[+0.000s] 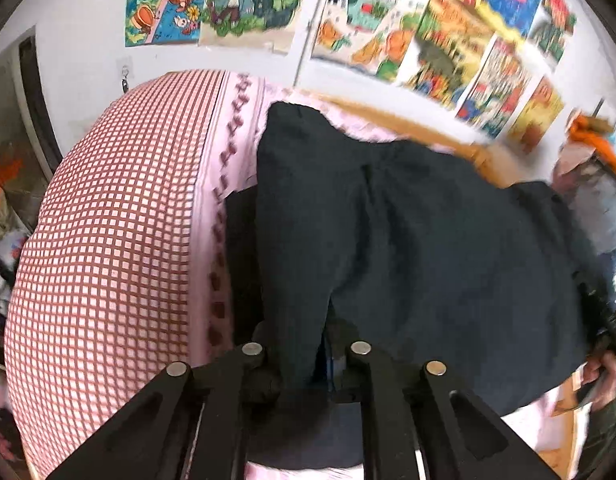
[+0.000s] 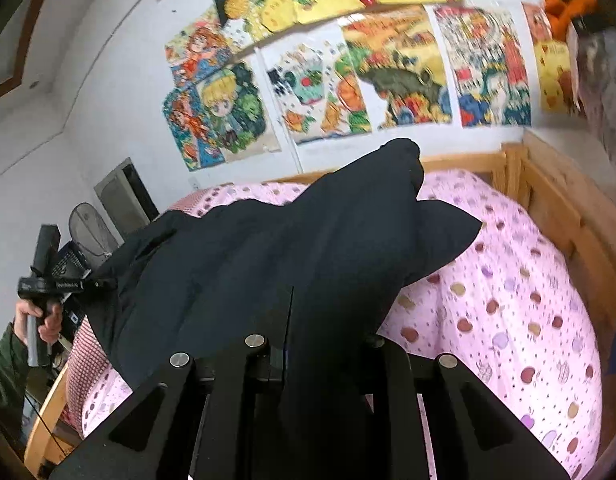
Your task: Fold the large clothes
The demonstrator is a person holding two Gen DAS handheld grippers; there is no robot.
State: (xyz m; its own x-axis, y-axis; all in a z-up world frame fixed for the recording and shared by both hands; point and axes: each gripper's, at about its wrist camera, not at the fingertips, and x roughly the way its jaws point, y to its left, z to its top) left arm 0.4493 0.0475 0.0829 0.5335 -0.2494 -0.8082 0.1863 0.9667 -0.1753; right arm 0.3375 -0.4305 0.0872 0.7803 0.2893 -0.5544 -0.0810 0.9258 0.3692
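A large black garment (image 1: 408, 240) is held up over a bed, stretched between both grippers. My left gripper (image 1: 303, 360) is shut on one edge of it; the cloth bunches between its fingers. My right gripper (image 2: 320, 344) is shut on the other edge of the garment (image 2: 291, 256), which drapes over its fingers and hides the tips. A loose black flap (image 2: 440, 236) hangs over the pink bedding. The left gripper also shows in the right wrist view (image 2: 47, 284), held in a hand at the far left.
The bed has a pink spotted duvet (image 2: 508, 312) and a red-checked pillow (image 1: 107, 240). A wooden bed frame (image 2: 556, 208) runs along the right and back. Colourful posters (image 2: 388, 72) cover the white wall behind. Clutter stands at the left edge.
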